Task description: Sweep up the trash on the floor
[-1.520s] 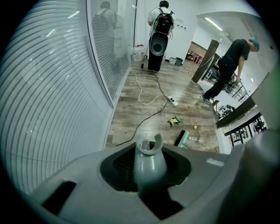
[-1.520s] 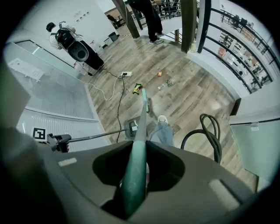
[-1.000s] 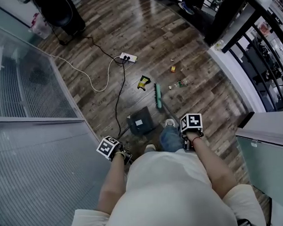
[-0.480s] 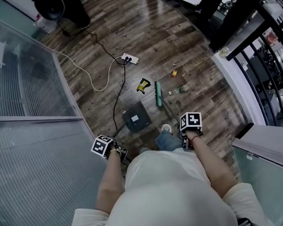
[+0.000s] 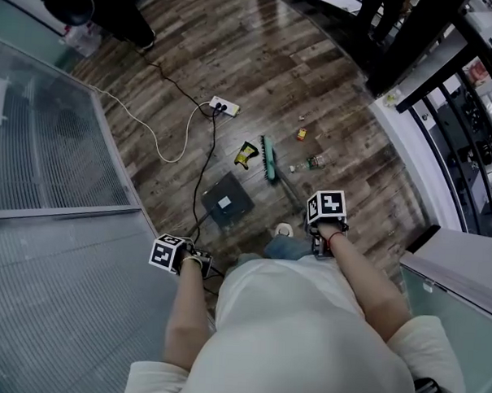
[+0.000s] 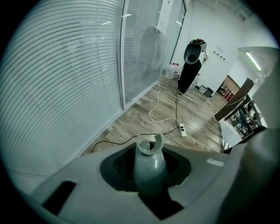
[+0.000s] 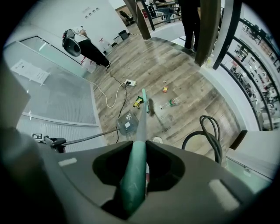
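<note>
My right gripper (image 5: 319, 235) (image 7: 135, 171) is shut on the green broom handle (image 7: 139, 131). The green broom head (image 5: 268, 158) (image 7: 148, 105) rests on the wood floor right beside a yellow wrapper (image 5: 246, 154) (image 7: 138, 103). A small bottle (image 5: 311, 163) (image 7: 170, 103) and a small yellow-red scrap (image 5: 301, 134) (image 7: 165, 89) lie to the broom's right. My left gripper (image 5: 190, 258) (image 6: 148, 175) is shut on the grey top of the long dustpan handle (image 6: 149, 159). The dark dustpan (image 5: 227, 201) (image 7: 127, 123) sits on the floor just short of the wrapper.
A white power strip (image 5: 224, 107) with white and black cables (image 5: 205, 161) lies beyond the dustpan. A glass partition with blinds (image 5: 57, 224) runs along the left. A black railing (image 5: 445, 103) and white curb are on the right. A looped black cable (image 7: 210, 135) lies near the person's feet.
The broom head has slid away from me and a little left, ending next to the yellow wrapper. The dustpan and my left gripper have shifted left and forward.
</note>
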A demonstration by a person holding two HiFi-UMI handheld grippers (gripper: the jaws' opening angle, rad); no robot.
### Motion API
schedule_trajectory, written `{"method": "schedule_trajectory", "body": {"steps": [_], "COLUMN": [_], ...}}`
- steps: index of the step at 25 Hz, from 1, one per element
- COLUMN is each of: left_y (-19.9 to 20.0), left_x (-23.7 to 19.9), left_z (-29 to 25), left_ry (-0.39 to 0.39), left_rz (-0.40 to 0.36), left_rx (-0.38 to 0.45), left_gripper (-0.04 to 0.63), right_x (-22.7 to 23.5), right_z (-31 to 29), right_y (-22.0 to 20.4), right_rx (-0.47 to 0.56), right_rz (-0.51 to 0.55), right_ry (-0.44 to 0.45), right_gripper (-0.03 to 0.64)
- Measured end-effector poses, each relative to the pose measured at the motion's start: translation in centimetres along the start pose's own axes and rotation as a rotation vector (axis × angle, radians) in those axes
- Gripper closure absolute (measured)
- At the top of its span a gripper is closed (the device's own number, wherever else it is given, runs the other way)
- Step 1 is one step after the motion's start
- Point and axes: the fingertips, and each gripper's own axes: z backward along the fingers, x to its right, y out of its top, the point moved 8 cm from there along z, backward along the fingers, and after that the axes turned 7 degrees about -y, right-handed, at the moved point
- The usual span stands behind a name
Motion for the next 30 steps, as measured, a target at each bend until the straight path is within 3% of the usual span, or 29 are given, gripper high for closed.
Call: {"method": "schedule_trajectory", "body": {"steps": [7,16,30], "left_y": [0.9,3.9,8.8], "left_x": [2.4,5.4,8.9], "left_z": [-0.4,-1.7,-8.0], "left_ry": [-0.001,-0.002,-0.006], "left_rz": [0.038,0.005,-0.014], "left_rx": [0.032,0.044,-0.006], "left_gripper": [0.502,0.502,0.502], "right_x": [0.4,-1.3,-5.7], "right_z": [0.3,1.0,-0.1], "right_y": [3.2,6.7,12.4], "right_rx": [0.007,0.019,-0.010], "right_rz": [0.019,0.012,0.050], "right_ry": [-0.012,-0.013,-0.095], "right_gripper": [0.522,0.522,0.522]}}
